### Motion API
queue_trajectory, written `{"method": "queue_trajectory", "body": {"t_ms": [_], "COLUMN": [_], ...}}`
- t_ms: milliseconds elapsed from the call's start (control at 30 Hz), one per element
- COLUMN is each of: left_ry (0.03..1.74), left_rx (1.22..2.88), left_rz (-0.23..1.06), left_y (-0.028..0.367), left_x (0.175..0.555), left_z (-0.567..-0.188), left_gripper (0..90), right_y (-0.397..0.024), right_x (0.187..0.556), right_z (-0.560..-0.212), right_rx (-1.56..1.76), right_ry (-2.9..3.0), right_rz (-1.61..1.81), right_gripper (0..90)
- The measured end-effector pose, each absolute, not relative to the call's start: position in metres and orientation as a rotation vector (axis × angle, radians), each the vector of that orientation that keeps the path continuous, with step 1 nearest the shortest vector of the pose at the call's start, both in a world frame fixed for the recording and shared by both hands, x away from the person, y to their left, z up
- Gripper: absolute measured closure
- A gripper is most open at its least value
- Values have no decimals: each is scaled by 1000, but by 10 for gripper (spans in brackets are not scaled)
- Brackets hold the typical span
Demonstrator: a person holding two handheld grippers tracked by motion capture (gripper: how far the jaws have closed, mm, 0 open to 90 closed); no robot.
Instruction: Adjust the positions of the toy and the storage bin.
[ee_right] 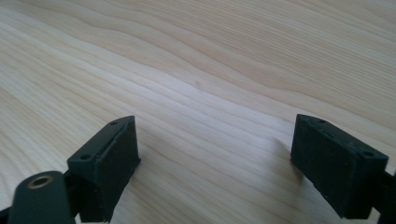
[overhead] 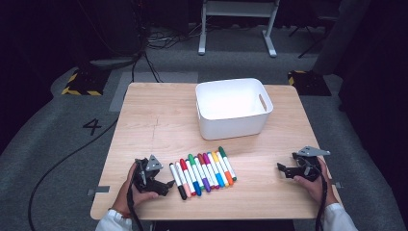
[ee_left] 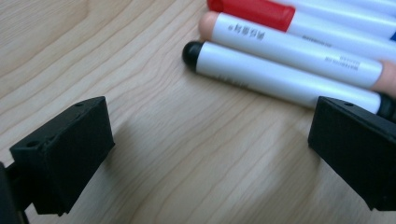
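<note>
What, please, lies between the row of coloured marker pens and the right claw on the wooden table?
Bare light wooden tabletop lies between the row of coloured marker pens and the right claw, as the high view shows.

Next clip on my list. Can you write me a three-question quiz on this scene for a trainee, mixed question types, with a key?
1. True or false: the white bin already holds a marker.
2. Which marker lies nearest the left gripper? A) green-capped B) black-capped C) orange-capped
3. How do the jaws of the right gripper stand, and what lies between them?

Key
1. False: the bin's inside looks empty, and the markers lie in a row on the table.
2. B: the black-capped marker is at the row's end by that gripper.
3. Open, with bare tabletop between them.
</note>
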State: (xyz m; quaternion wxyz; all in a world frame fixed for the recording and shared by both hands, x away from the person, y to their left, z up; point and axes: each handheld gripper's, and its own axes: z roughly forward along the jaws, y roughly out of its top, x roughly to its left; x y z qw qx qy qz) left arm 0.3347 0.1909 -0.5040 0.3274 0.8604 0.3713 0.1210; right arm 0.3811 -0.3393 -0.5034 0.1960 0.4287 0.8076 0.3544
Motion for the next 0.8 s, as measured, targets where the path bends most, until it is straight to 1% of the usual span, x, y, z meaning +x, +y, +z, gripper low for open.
{"method": "queue_trajectory", "body": {"t_ms": [267,300,367,467,600,667,800], "left_ry": [965,966,955,958,948,947,949], "left_rx": [2253,2260,2259,2257,2262,2260,2263], "left_rz": [318,312,320,304,315,299,323], "left_y": [186,185,183,178,174,173,168], "left_x": [338,339,341,343,347,349,353], "left_z": [-504,-504,-504,-504,-504,-504,-503], "left_gripper": [0,0,0,0,1,1,2], "right_y": [-285,-273,-268,-252,-234,-230,-217], "right_x": [394,398,400,413,431,432,431], "right_z": [-503,-503,-503,-504,-504,-504,-504], "right_rx": [1081,1057,1050,1041,1067,1062,1029], "right_ry": [2357,2375,2380,2390,2376,2381,2405], "right_rz": [1028,1037,1041,1045,1033,1036,1051], "right_gripper": [148,147,147,136,135,135,137]}}
